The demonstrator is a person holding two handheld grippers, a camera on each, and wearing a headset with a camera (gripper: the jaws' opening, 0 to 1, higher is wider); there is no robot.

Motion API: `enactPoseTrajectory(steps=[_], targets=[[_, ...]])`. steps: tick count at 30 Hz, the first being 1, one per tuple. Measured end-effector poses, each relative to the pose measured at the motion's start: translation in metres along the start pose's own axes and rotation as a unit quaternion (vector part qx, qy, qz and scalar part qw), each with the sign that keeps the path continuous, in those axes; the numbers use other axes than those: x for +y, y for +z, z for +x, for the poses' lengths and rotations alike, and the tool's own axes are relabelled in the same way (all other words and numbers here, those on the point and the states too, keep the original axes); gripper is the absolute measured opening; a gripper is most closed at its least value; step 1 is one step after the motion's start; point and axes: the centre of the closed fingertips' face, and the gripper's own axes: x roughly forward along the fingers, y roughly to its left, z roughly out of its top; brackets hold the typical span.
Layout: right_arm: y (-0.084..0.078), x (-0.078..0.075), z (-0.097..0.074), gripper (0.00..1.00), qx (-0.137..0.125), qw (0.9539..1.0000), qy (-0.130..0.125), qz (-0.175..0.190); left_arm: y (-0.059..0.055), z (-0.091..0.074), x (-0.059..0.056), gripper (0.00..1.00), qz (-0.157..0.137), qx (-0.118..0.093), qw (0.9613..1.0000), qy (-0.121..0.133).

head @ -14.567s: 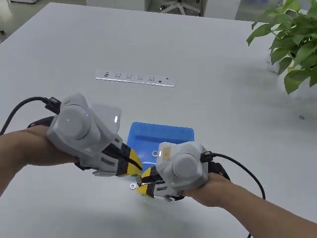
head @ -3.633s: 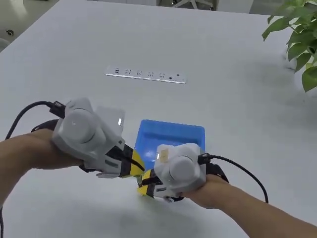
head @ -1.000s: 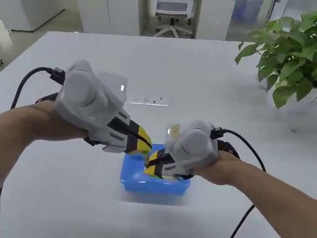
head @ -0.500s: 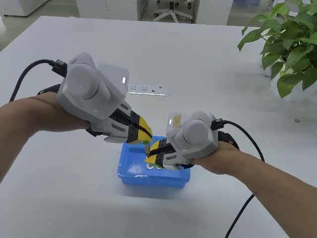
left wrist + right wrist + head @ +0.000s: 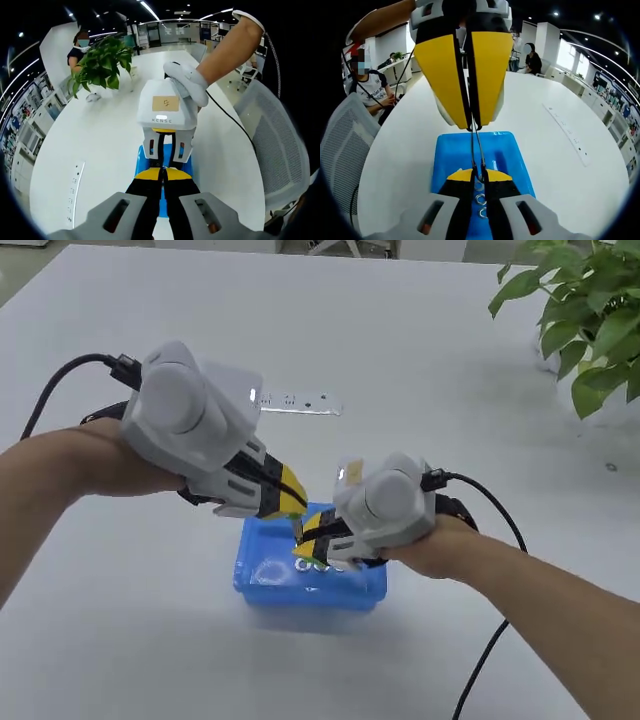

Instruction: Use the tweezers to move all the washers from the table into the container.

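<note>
I see my left gripper [image 5: 471, 126] and right gripper [image 5: 479, 178], fingers clenched on the tweezers [image 5: 475, 150] (tips down), over the blue container [image 5: 447, 155]; washers [image 5: 480, 199] lie inside, lower centre.

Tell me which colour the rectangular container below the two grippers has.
The rectangular plastic container is bright blue, clearest in the right gripper view.

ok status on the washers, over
Left gripper and right gripper both shut on tweezers, above blue container. Washers lying inside it. Nothing blocking the drop.
</note>
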Motion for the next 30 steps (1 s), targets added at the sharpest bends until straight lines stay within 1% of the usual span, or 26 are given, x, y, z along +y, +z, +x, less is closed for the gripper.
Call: enactPoseTrajectory(steps=[5,13,28,30], targets=[[-0.005,-0.003,0.006,0.09,0.003,1.0000,0.002,0.005,-0.005,0.006,0.003,0.04,-0.004,0.001,1.0000,-0.005],[-0.010,-0.006,0.012,0.09,0.004,0.9999,0.004,0.013,-0.011,0.010,0.006,0.04,-0.005,0.006,0.9999,-0.009],[-0.012,-0.005,0.019,0.10,0.006,0.9997,0.008,0.020,-0.018,0.012,0.006,0.04,-0.010,0.011,0.9998,-0.011],[-0.012,-0.007,0.019,0.10,0.006,0.9998,0.003,0.016,-0.018,0.012,0.006,0.04,-0.010,0.011,0.9998,-0.011]])
